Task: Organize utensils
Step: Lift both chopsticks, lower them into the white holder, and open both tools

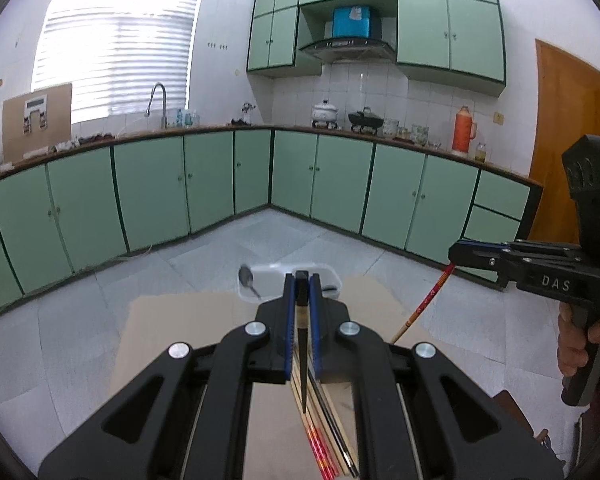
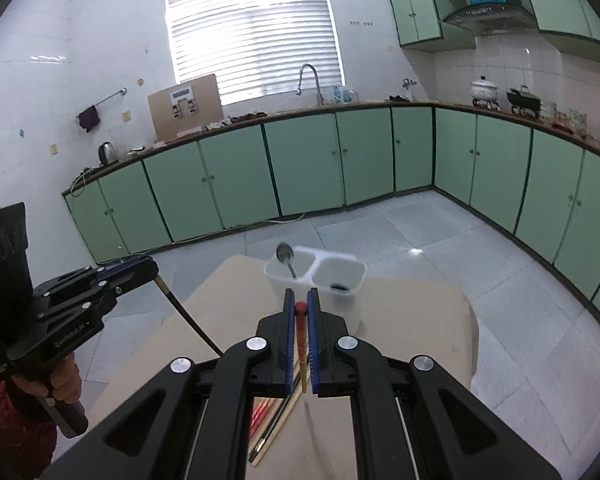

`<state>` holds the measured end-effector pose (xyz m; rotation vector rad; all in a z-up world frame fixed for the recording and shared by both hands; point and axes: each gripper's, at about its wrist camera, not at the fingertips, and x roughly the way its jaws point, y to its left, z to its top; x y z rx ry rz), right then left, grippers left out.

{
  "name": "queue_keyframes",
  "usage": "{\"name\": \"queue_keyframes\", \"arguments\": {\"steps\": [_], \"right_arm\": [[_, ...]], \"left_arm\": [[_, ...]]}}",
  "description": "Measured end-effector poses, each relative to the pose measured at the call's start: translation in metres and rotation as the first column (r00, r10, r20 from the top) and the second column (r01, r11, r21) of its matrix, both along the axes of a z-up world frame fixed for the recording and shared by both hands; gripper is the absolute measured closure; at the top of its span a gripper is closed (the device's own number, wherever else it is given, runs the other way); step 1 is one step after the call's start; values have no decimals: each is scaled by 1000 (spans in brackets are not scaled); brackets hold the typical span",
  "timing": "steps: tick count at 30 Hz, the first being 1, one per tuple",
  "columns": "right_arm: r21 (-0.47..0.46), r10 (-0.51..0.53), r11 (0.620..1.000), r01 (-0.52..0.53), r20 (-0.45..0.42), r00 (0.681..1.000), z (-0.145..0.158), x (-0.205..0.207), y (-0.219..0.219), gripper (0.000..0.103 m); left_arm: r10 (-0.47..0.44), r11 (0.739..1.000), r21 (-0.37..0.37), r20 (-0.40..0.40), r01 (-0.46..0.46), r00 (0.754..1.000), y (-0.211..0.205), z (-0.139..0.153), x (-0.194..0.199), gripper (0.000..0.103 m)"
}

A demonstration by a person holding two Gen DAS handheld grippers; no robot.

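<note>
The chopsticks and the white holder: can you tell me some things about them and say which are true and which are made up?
1. The left gripper holds a black chopstick. True.
2. The right gripper is empty. False: its fingers are shut on a red-tipped chopstick.
3. A spoon stands in the white holder. True.
4. The holder has one single compartment. False: it has two, side by side.
5. More chopsticks lie on the cardboard. True.
6. The spoon is lying flat on the floor. False: it leans in the holder's left compartment.
</note>
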<state>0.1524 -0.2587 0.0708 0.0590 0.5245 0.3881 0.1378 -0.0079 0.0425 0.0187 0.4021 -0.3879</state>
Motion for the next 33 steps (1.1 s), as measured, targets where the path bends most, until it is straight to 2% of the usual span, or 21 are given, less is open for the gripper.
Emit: {"name": "queue_keyframes", "arguments": {"steps": [8, 11, 14, 18, 22, 27, 33], "right_arm": [[20, -10, 1000, 8, 109, 994, 63, 24, -10, 97], [15, -20, 1000, 18, 128, 992, 76, 40, -8, 97], [5, -41, 999, 41, 134, 990, 79, 62, -4, 97], [-7, -62, 998, 63, 112, 992, 69, 92, 2, 97], [-51, -86, 995, 90, 75, 993, 42, 118, 13, 97], [-74, -103, 992, 104, 23, 994, 10, 138, 21, 97], [-86, -120, 989, 117, -24, 992, -19, 151, 24, 97]], "left_arm": [[18, 1000, -27, 141, -14, 990, -8, 57, 22, 97], [33, 999, -37, 179, -27, 983, -17, 73, 41, 97], [37, 999, -39, 191, -30, 981, -28, 76, 66, 97], [70, 997, -28, 211, -65, 975, -40, 65, 94, 97], [97, 995, -33, 194, -93, 976, -48, 42, 124, 97], [111, 994, -4, 134, -111, 985, -52, 11, 150, 97], [112, 994, 18, 20, -112, 994, -48, -21, 169, 97]]}}
